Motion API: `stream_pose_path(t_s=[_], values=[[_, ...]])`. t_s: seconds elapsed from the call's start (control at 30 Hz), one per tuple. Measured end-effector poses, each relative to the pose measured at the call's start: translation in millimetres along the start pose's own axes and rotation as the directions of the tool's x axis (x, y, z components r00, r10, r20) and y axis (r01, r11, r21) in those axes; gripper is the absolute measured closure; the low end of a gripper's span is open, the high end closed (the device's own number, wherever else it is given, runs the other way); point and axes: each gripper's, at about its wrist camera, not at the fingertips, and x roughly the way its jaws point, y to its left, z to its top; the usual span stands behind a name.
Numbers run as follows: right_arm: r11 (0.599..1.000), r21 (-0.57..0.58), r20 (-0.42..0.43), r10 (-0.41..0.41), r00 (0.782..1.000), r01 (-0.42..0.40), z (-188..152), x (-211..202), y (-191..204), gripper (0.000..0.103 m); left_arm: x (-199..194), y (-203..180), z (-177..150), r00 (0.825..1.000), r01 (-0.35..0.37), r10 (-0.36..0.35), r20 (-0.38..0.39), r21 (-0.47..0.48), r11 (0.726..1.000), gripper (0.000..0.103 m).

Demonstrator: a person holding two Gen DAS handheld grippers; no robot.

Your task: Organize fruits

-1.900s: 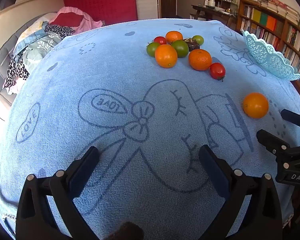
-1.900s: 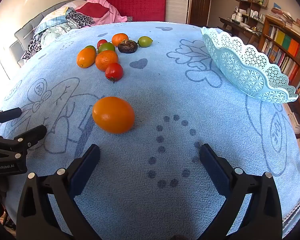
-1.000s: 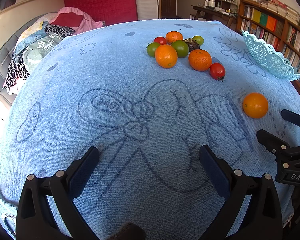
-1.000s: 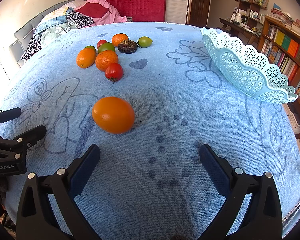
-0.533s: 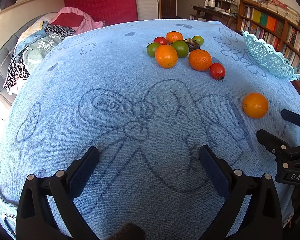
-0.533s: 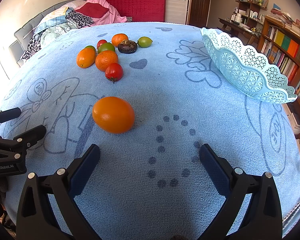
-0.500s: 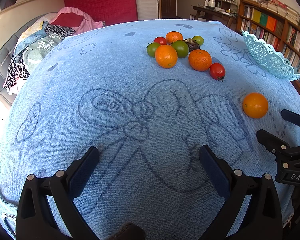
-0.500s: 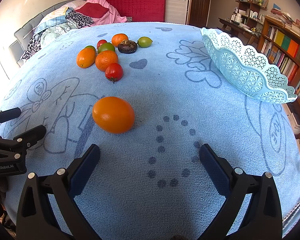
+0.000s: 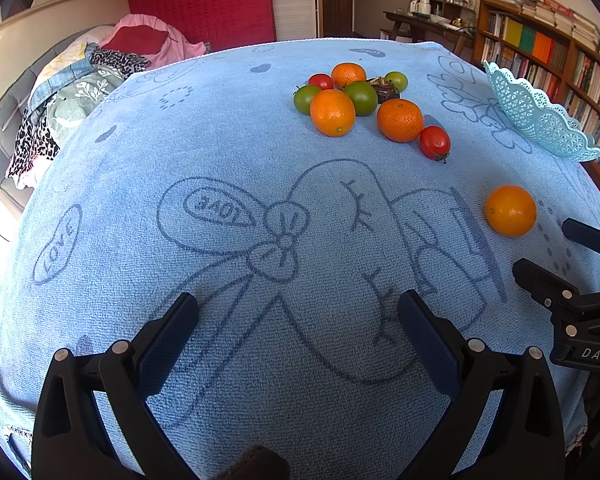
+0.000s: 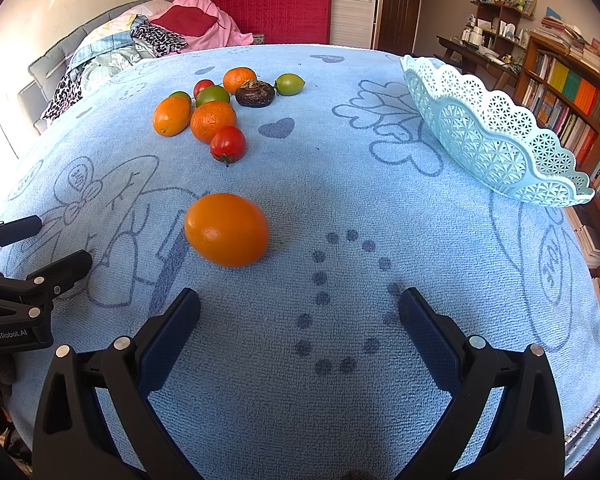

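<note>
With both the left gripper (image 9: 298,312) and right gripper (image 10: 299,310) spread wide and empty above the pale blue printed towel (image 10: 340,184), no fruit is yet picked, so the right one likely must reach the lone smooth orange (image 10: 227,229) just ahead-left, then the lacy turquoise plastic basket (image 10: 496,136).

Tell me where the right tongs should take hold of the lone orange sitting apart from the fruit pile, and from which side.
Grip the lone orange across its shorter middle, coming from above and the near side with the right tongs, which are open and nearest. It lies with its long axis sideways on the blue towel, apart from the other fruit, so pads probably seat best on its front and back.
</note>
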Motion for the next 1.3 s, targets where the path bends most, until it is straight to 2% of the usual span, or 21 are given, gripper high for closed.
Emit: stream_pose_path(t_s=[0.5, 0.8, 1.3], values=[[1.0, 0.001, 0.0, 0.001, 1.0, -0.001, -1.4, 0.1, 1.0, 0.002, 0.0, 0.0, 0.0, 1.0, 0.001, -0.001, 0.0, 0.0, 1.0, 0.005], [0.999, 0.015, -0.009, 0.028, 1.0, -0.028, 1.3, -0.4, -6.3, 0.002, -0.1, -0.2, -0.1, 1.0, 0.0, 0.0, 0.0, 0.0, 1.0, 0.005], [0.998, -0.024, -0.036, 0.054, 0.998, -0.054, -0.5, 0.5, -1.8, 0.002, 1.0, 0.1, 1.6, 1.0, 0.003, -0.003, -0.009, 0.0, 1.0, 0.005]])
